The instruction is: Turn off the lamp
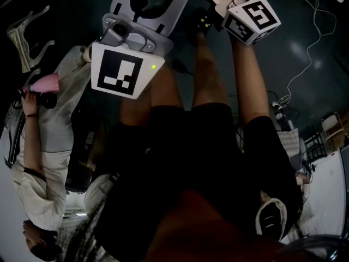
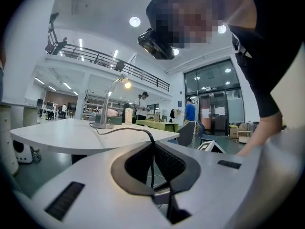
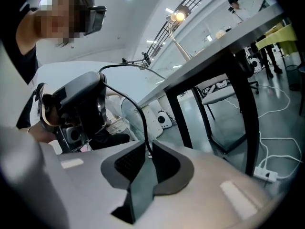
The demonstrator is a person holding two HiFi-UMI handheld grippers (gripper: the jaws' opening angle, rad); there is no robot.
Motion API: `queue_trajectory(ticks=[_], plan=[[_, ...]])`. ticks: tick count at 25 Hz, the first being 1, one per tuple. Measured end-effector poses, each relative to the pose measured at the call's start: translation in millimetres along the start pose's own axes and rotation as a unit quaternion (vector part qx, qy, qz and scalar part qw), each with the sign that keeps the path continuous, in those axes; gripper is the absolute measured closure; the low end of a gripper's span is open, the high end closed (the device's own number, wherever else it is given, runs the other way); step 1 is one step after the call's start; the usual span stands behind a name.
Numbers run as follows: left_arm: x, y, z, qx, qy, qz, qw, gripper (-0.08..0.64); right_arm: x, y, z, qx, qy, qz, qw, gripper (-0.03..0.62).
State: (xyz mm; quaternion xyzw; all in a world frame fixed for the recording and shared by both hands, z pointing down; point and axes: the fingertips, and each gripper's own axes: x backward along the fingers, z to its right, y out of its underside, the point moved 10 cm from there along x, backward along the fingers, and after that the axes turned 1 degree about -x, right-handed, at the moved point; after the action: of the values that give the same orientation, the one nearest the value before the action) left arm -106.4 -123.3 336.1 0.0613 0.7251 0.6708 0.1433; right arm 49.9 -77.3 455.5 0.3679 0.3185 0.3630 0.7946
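Observation:
The lamp (image 2: 119,82) stands lit on a white table (image 2: 62,135) well ahead in the left gripper view, with its bulb (image 2: 127,84) glowing and its base (image 2: 103,125) far from me. A black cable (image 2: 126,129) runs from the base over the table's edge. My left gripper (image 2: 153,163) hangs in the air short of the table, its jaws together but for a thin slit, holding nothing. In the right gripper view the lit lamp (image 3: 179,16) appears high up over the table's edge. My right gripper (image 3: 145,161) is open with nothing between its pads.
Black table legs (image 3: 243,104) stand just ahead of the right gripper, with a power strip (image 3: 267,175) on the floor. The head view looks down on my legs and both marker cubes (image 1: 117,70) (image 1: 252,16). A bystander (image 1: 38,146) stands at the left. More people stand in the hall (image 2: 190,113).

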Motion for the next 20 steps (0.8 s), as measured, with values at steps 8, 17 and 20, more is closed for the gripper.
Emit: queue_trajectory(ticks=[8, 17, 20], plan=[[4.6, 4.3, -2.4, -0.014, 0.002, -0.004, 0.9999, 0.538, -0.6, 1.1, -2.1, -0.035, -0.005, -0.005, 0.999, 0.577], [8.1, 20.9, -3.6, -0.046, 0.009, -0.023, 0.9986, 0.537, 10.6, 4.6, 2.2, -0.111, -0.031, 0.023, 0.993, 0.580], [14.6, 32.2, -6.3, -0.043, 0.006, -0.040, 0.9983, 0.535, 12.0, 5.7, 3.0, -0.128, -0.034, 0.033, 0.991, 0.580]])
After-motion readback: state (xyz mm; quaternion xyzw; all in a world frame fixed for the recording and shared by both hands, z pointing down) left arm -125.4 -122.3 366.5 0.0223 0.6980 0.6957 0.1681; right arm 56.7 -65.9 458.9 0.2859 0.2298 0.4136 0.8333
